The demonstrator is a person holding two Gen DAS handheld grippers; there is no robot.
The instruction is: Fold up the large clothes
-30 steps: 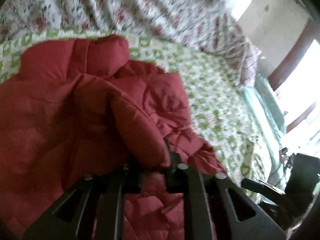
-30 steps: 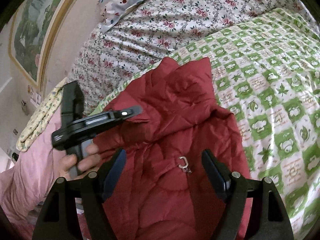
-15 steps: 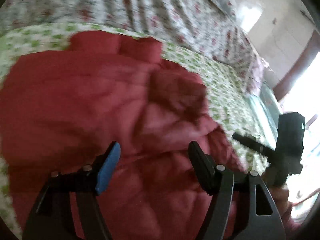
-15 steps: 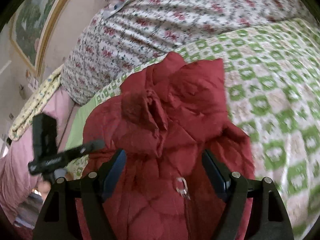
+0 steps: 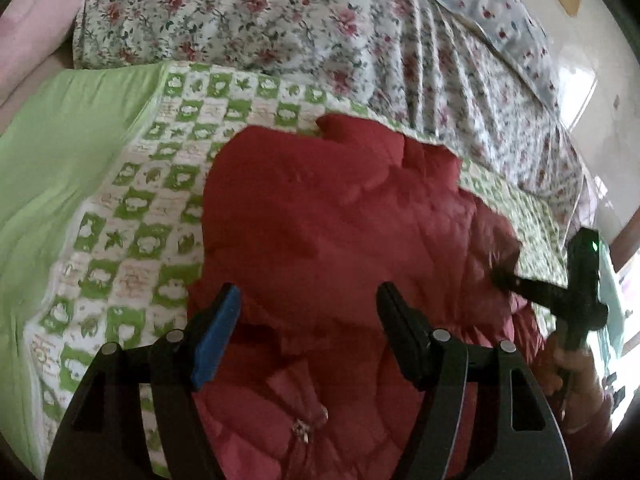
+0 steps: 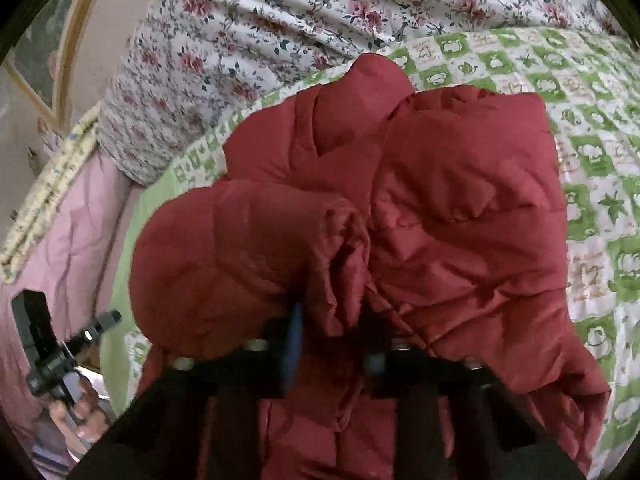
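A red quilted puffer jacket (image 5: 340,232) lies bunched on a green-and-white checked bedspread (image 5: 132,216). My left gripper (image 5: 308,320) is open and empty just above the jacket's near part, beside a zipper pull (image 5: 302,436). My right gripper (image 6: 332,332) is shut on a bunched fold of the jacket (image 6: 344,264), lifting a rolled lump of it (image 6: 224,256). The rest of the jacket (image 6: 460,200) spreads to the right. The right gripper (image 5: 508,276) also shows in the left wrist view, at the jacket's right edge.
A floral duvet (image 5: 280,20) is piled along the bed's far side. A pink blanket (image 6: 68,232) lies at the left in the right wrist view. A plain green sheet (image 5: 56,152) borders the bedspread. A framed picture (image 6: 44,48) hangs on the wall.
My left gripper let go of the jacket fold, opened and drew back. My right gripper, open before, has closed on a fold of the jacket and bunched it up.
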